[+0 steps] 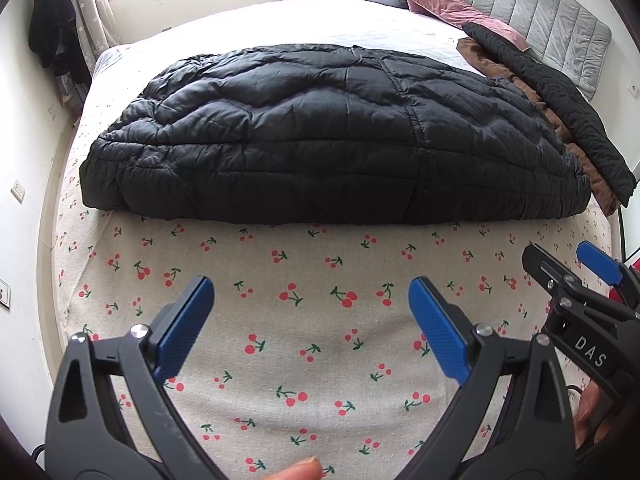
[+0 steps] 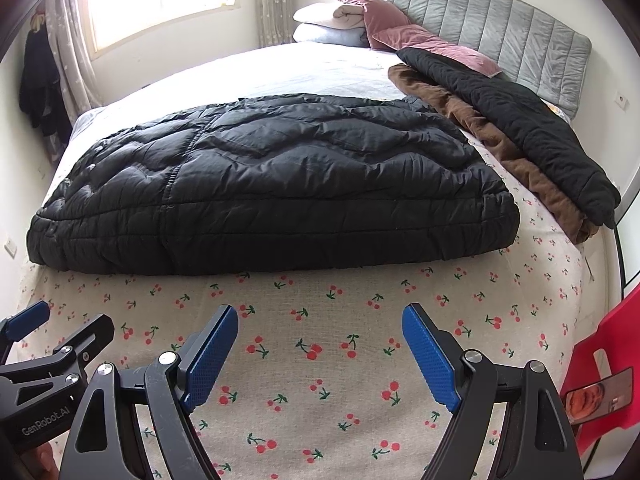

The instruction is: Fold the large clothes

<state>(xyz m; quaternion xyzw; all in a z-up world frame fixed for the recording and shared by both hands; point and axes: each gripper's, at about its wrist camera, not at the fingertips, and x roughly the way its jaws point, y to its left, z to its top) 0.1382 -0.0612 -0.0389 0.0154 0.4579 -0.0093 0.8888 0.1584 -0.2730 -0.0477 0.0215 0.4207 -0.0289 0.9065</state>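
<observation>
A large black puffer coat [image 1: 332, 132] lies folded into a thick flat bundle across the middle of the bed; it also shows in the right wrist view [image 2: 272, 184]. My left gripper [image 1: 310, 292] is open and empty, hovering over the cherry-print sheet [image 1: 304, 320] in front of the coat. My right gripper [image 2: 320, 320] is open and empty too, side by side with the left and just as far from the coat. The right gripper shows at the right edge of the left wrist view [image 1: 560, 264]. The left gripper shows at the left edge of the right wrist view [image 2: 60, 320].
A second black coat [image 2: 516, 120] lies over a brown garment [image 2: 496, 148] along the right side of the bed. Pink cushions [image 2: 400, 28] and white pillows [image 2: 320, 20] sit by the grey headboard [image 2: 500, 28]. A red chair [image 2: 612, 340] stands at the right. Dark clothes [image 2: 40, 80] hang by the window.
</observation>
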